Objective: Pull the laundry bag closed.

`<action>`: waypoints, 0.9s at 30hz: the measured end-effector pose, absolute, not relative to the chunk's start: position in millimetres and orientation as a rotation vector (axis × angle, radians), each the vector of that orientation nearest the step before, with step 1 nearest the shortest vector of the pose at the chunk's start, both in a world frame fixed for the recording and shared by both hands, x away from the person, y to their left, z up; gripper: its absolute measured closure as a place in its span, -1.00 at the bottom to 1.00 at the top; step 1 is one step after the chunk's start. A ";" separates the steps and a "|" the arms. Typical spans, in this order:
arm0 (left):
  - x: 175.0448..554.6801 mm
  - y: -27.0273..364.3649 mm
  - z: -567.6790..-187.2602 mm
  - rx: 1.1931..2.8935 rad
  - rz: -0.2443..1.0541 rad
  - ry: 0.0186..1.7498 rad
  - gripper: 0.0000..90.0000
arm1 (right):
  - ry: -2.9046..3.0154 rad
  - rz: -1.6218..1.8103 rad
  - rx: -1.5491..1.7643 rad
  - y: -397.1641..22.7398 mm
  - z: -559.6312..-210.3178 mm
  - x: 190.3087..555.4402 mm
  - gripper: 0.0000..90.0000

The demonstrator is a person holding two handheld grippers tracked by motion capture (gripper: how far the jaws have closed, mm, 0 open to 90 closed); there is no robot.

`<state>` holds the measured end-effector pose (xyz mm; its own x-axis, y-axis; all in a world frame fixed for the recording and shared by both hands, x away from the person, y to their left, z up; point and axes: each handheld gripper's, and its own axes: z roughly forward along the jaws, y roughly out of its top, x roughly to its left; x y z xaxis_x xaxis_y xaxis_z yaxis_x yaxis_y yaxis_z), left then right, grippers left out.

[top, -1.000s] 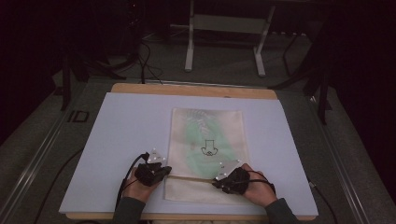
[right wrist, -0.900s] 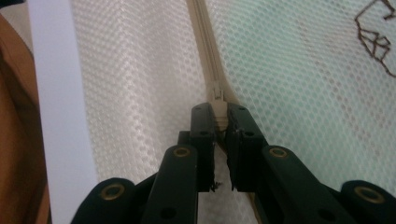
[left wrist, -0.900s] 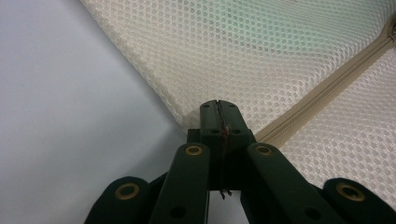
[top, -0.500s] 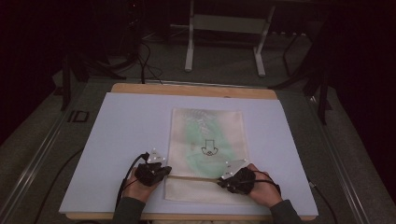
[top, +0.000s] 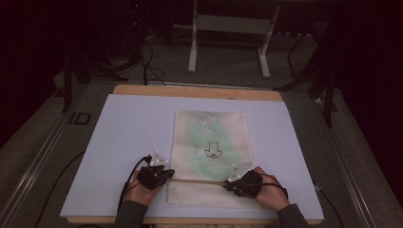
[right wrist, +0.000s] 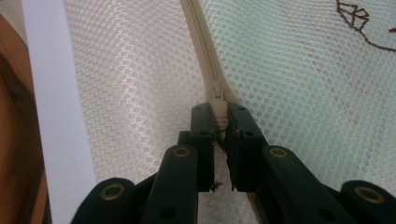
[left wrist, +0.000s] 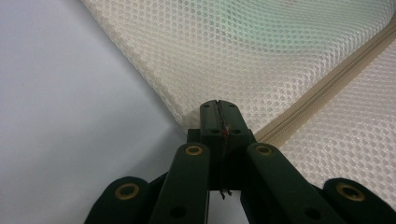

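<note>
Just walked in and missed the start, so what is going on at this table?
A person is working on a cream mesh laundry bag lying flat on the white table, with a gripper in each hand. The left gripper is shut on the bag's corner by the end of the zipper. The right gripper has its jaws closed on the zipper pull. Something green shows through the mesh. Whether the zipper is being opened or closed cannot be told.

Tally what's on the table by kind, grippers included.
Mesh bag: 1
Zipper pull: 1
Grippers: 2, left gripper pinching the bag's corner, right gripper on the pull
White board: 1
Total: 5
</note>
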<state>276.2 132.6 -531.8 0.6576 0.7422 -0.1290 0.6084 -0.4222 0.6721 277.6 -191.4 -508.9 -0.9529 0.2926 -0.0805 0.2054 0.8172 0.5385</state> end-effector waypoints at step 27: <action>276.3 132.8 -531.8 2.164 0.241 1.044 0.99 | 2.819 0.810 0.460 -217.8 -508.1 275.3 0.83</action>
<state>276.3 132.8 -531.8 0.6559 0.7434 -0.1310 0.6105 -0.4203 0.6712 275.3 -217.8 -508.1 -0.9374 0.3391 -0.0795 0.2451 0.8044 0.5411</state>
